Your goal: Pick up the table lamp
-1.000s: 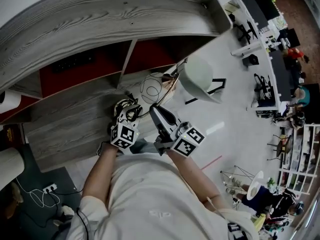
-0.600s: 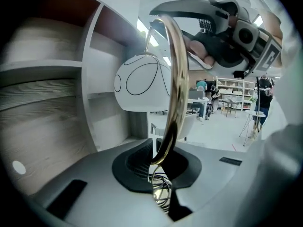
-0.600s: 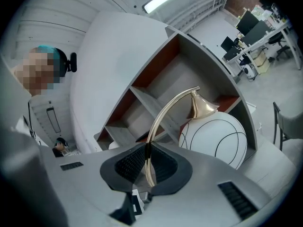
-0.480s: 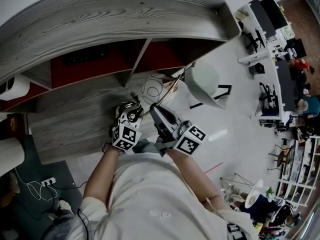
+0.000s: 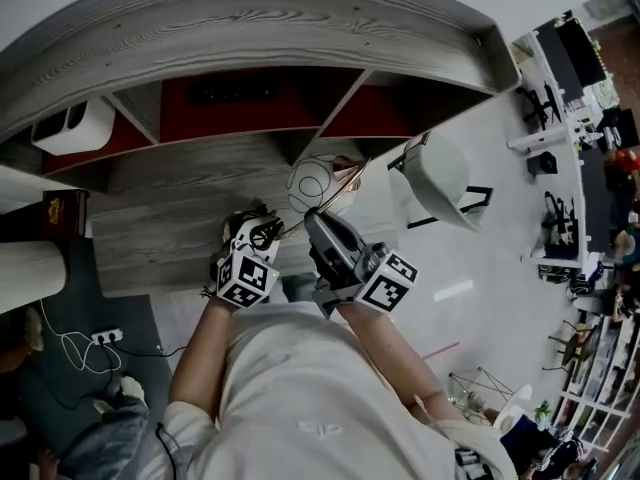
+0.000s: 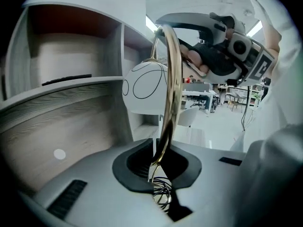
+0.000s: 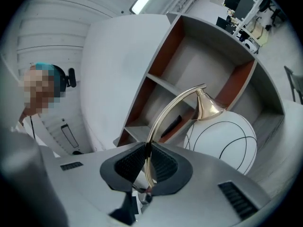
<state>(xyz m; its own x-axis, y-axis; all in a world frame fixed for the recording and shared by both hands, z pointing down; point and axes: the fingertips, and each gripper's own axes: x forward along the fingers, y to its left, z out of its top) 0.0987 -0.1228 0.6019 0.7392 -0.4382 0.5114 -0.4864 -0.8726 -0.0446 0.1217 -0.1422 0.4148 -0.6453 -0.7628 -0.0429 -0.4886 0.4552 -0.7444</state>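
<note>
Table lamp (image 5: 311,181) held before the shelf unit (image 5: 250,28) by both grippers.
Left gripper (image 5: 264,230) tilts downward, right gripper (image 5: 318,222) level; both pairs of fingers (image 7: 128,162) clamp its gold stem (image 7: 165,115); lamp base hidden.

The lamp arm (image 7: 166,111) is polished, brass-coloured metal, smooth and glossy. The lamp globe (image 7: 222,143) is matt white with thin black lines on it. The shelf unit (image 5: 250,28) shows grey wood grain, with flat red inner panels. The left gripper (image 6: 158,163) and right gripper (image 7: 147,163) have smooth, matt grey plastic shells and black ribbed pads (image 7: 127,163). The floor (image 5: 470,253) is pale and glossy.
</note>
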